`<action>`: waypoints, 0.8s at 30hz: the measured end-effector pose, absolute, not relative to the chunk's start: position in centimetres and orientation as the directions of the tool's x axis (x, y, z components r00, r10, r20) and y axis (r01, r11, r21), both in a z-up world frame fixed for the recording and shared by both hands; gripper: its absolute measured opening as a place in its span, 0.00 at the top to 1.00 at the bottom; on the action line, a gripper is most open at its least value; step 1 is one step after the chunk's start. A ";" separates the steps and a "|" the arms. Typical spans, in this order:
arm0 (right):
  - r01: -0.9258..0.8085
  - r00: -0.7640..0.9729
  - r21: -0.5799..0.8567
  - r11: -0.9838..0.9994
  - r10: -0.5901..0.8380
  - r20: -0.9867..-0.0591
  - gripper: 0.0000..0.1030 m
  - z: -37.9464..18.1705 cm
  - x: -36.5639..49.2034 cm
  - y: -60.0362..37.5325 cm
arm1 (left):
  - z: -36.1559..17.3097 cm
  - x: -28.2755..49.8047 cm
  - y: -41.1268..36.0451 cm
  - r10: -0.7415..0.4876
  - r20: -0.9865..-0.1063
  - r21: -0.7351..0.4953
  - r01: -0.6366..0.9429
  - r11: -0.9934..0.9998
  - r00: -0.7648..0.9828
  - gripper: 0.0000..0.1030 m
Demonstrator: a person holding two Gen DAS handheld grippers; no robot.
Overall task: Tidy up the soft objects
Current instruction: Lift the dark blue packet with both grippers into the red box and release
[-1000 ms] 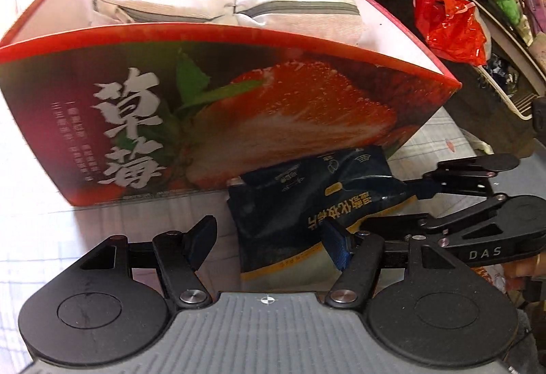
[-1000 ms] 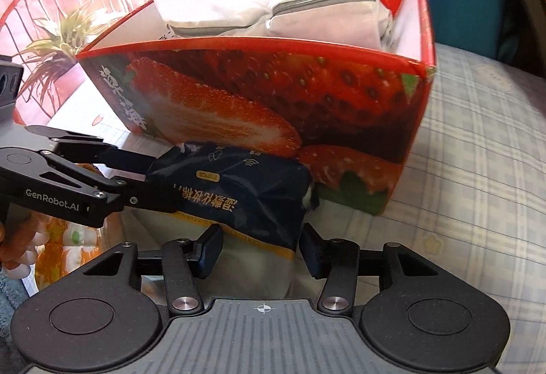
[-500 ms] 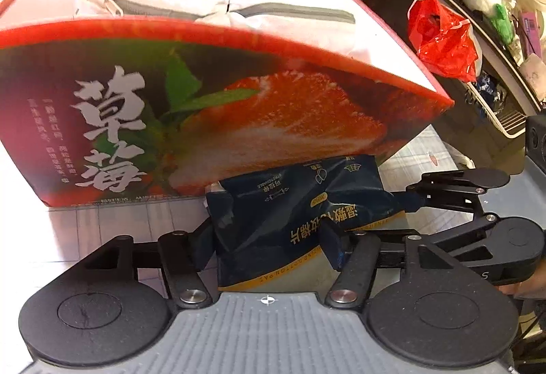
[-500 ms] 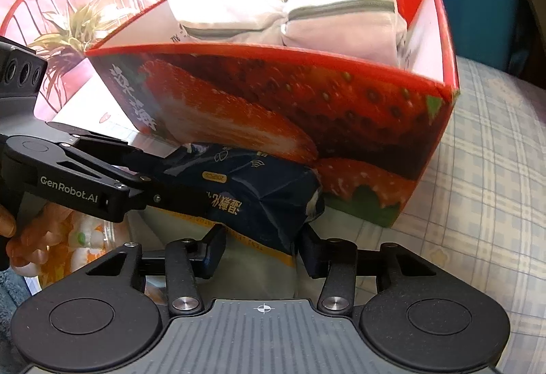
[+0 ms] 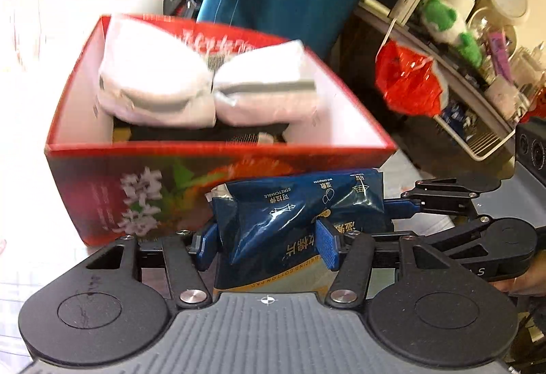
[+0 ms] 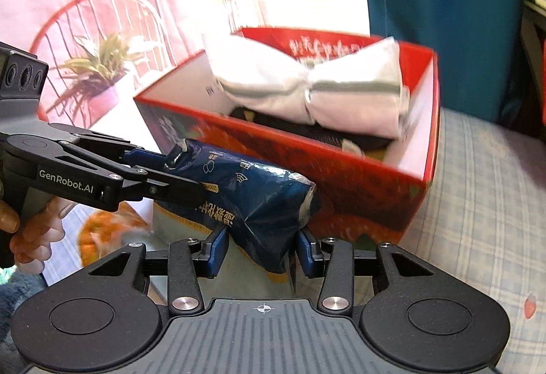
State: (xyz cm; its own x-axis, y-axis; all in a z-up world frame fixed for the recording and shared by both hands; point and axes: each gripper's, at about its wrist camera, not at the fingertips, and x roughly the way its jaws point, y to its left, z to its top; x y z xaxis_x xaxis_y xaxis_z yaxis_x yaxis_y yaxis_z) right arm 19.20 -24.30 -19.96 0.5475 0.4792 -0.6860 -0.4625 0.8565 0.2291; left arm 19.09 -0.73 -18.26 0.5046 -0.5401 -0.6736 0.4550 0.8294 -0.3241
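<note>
I have both tools on the same thing: a dark blue packet (image 5: pixel 293 220) of cotton pads, soft and crinkled, held just in front of the near wall of the red strawberry box (image 5: pixel 218 148). My left gripper (image 5: pixel 269 242) has its blue pads pressed into the packet's near end, and the jaws are closing further, so the foil buckles between them. My right gripper (image 6: pixel 262 249) pinches the packet's other end, jaws fairly narrow and also closing, the wrapper squeezed into a waist. In each view the opposite tool reaches in from the side and clamps the same packet.

As for progress: the box already holds a white pouch (image 5: pixel 204 90) with a grey zip, pinched in the middle like a bow, lying toward the far side on top of something dark I cannot make out. So part of the sorting looks done. The blue packet is off the checked cloth (image 6: pixel 484 203) and roughly level with the box's rim, but still outside it. What remains, I judge, is to carry it over the near wall, set it in the free space in front of the pouch, and let go with both hands.
</note>
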 end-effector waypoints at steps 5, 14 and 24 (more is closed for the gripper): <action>-0.488 0.579 0.207 0.848 0.492 -0.650 0.62 -17.2 18.6 -24.1 | -15.5 18.0 -0.2 -0.551 -0.628 -0.312 0.470 0.826 0.550 0.42; -0.525 0.642 0.143 0.839 0.500 -0.581 0.62 -12.8 18.9 -23.2 | -10.9 17.5 1.0 -0.562 -0.548 -0.297 0.485 0.823 0.619 0.42; -0.550 0.718 0.034 0.835 0.493 -0.492 0.63 -9.1 21.8 -22.8 | -7.8 20.1 0.9 -0.532 -0.494 -0.266 0.463 0.845 0.688 0.42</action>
State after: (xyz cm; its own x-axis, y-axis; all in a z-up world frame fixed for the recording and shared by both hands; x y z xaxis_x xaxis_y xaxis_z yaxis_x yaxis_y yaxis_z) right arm 21.77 -22.78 -9.14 0.7181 0.4927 -0.4915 -0.5495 0.8348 0.0339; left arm 20.09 0.85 -7.84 0.6877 -0.5320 -0.4939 0.4632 0.8455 -0.2657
